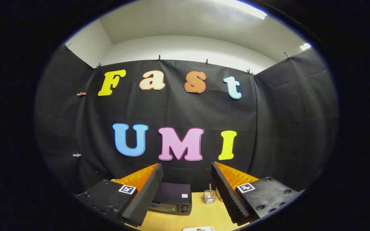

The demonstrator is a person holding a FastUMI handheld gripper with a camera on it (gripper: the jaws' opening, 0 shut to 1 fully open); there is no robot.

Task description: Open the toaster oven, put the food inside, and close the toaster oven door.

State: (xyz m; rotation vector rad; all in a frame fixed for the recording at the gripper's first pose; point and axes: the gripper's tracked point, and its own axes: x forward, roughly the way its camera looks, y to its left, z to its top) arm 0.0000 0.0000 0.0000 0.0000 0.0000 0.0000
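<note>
Nearest, tongs (186, 179) held wide apart, nothing between the fingers, tips raised above the counter (201, 214) and aimed at the cloth wall. On the back of each finger block, a small square black-and-white marker; pattern only, no readable writing.

Just below and between the fingers, at the near lip of the counter, the rim of a white plate (198, 228) with a scrap of something brownish on it; too little visible to say what food.

Further on, between the fingers and nearer the left one, a dark toaster oven (172, 199) on the pale wooden counter, door shut, partly hidden behind the left finger. On its top right corner, a small white sticker; print too small to read. Faint pale marks on the door front, also unreadable. Knobs at the right end of the front, blurred.

To the right of the oven, apart from it and just beside the right finger, a small clear ridged glass holder (209, 196) with a thin stick standing upright in it.

Beyond all that, black cloth wall (185, 109) pinned up with clips, then white room wall and ceiling with a strip light (247, 8).
</note>
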